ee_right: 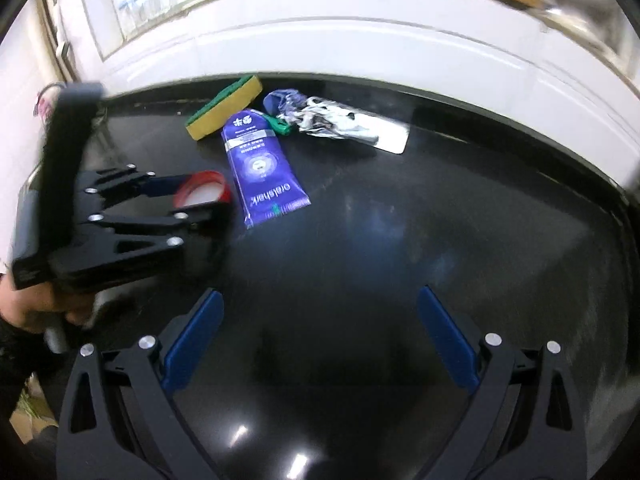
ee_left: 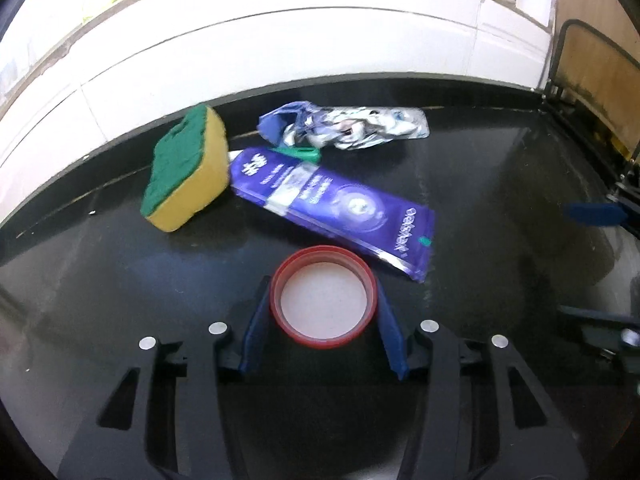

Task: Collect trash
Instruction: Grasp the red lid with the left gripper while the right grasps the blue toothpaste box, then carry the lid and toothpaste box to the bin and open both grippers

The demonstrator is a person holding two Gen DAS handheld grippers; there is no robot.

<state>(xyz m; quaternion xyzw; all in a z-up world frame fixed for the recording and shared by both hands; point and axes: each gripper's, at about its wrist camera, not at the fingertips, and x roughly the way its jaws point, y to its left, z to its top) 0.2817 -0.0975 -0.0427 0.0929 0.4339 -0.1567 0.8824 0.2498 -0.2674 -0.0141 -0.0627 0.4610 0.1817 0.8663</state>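
from the left wrist view, the left gripper [ee_left: 324, 300] has its two blue fingers [ee_left: 256, 328] pressed against either side of a red lid [ee_left: 325, 297], which sits open side up with a pale white inside. the jaws are narrowed onto it and hold it just above, or on, the black countertop [ee_left: 500, 200]; which of the two cannot be told. beyond the lid lies a purple toothpaste tube [ee_left: 332, 204], flat on the counter and angled from upper left to lower right, its crimped end near the lid. a yellow sponge with a green scrub face [ee_left: 186, 172] leans tilted against the tube's cap end. behind the tube is a crumpled silver and blue wrapper [ee_left: 344, 126], with a small green plastic piece [ee_left: 304, 154] between it and the tube. a white tiled wall [ee_left: 280, 48] runs along the back edge of the counter.

from the right wrist view, the right gripper [ee_right: 320, 340] hangs over a bare stretch of the black countertop [ee_right: 440, 220] with its blue fingers [ee_right: 196, 340] spread wide and nothing between them. to the left, the left gripper [ee_right: 208, 196] shows side on, clamped on the red lid [ee_right: 204, 192], with a hand [ee_right: 36, 304] on its handle. the purple toothpaste tube [ee_right: 262, 168] lies just beside the lid, the sponge [ee_right: 224, 108] and wrapper [ee_right: 336, 122] further back near the wall [ee_right: 360, 48].
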